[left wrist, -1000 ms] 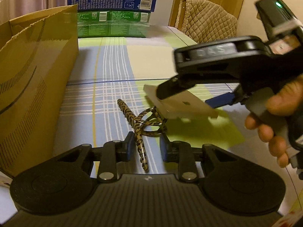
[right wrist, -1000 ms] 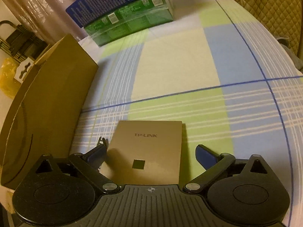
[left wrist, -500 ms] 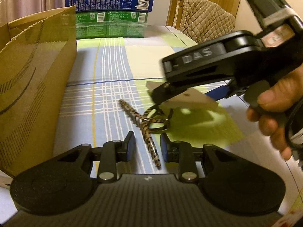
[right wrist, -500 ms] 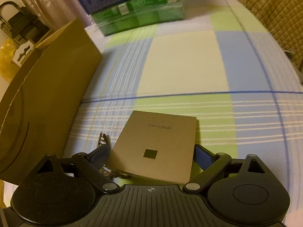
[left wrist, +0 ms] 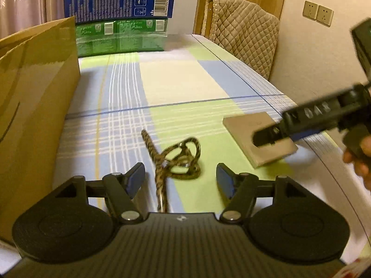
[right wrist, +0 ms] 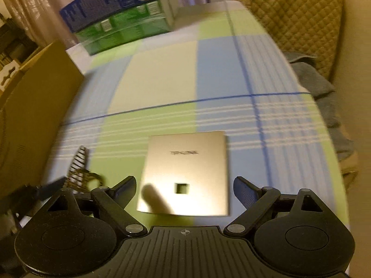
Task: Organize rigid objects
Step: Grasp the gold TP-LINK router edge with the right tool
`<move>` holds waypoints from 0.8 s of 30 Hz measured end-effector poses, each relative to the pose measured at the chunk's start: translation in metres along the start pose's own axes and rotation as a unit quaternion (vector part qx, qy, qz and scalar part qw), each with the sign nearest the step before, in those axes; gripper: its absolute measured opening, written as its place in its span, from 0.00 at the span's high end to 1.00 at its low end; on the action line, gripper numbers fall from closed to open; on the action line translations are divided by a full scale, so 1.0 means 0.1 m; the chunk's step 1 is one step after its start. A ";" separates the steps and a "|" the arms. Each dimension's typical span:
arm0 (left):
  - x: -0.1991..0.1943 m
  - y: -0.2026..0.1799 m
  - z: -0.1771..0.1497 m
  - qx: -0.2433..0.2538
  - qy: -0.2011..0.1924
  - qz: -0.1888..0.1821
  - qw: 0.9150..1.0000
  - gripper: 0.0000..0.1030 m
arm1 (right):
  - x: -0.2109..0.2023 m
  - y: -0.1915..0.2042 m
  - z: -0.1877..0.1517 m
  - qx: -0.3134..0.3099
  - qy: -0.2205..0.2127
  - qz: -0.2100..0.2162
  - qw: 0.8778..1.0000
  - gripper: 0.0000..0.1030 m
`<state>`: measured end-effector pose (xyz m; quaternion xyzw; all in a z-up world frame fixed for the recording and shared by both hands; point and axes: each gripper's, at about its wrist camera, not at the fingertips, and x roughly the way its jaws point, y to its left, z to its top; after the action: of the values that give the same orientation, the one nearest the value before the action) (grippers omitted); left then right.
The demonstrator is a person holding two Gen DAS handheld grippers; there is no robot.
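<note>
A leopard-print strap with a metal ring [left wrist: 178, 157] lies on the checked tablecloth between the fingers of my left gripper [left wrist: 180, 180], which is open and not holding it. A flat beige TP-LINK panel [right wrist: 185, 173] lies on the cloth between the fingers of my right gripper [right wrist: 185, 190], which is open around it. In the left wrist view the panel [left wrist: 252, 136] is at the right, partly covered by the right gripper [left wrist: 278, 134]. The strap [right wrist: 80, 169] shows at the left of the right wrist view.
A large cardboard box [left wrist: 34, 106] stands along the left side. Stacked blue and green cartons [left wrist: 120, 20] stand at the far end of the table. A quilted chair back [left wrist: 243, 37] is at the far right. The table edge [right wrist: 334, 162] runs along the right.
My left gripper has opened wide around the strap. My right gripper has moved right with the panel, which now lies flat on the cloth between its open fingers.
</note>
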<state>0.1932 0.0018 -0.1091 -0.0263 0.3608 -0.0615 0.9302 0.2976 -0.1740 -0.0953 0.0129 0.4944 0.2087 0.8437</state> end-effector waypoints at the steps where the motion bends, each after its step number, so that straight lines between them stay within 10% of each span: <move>1: 0.03 -0.01 0.02 0.000 -0.003 0.005 1.000 0.39 | -0.01 -0.02 -0.02 0.002 -0.004 -0.002 1.000 0.13; 11: 0.10 0.05 0.07 -0.006 0.001 0.025 1.000 0.64 | 0.00 0.15 -0.14 -0.052 -0.030 -0.014 0.998 0.09; 24: -0.05 0.12 -0.07 -0.007 -0.005 0.028 1.000 0.64 | 0.28 0.40 -0.15 -0.101 -0.040 -0.069 0.992 0.08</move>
<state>0.1864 0.0139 -0.1122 -0.0229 0.3574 -0.0324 0.9331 0.2837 -0.1296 -0.1167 -0.0980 0.4361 0.1978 0.8724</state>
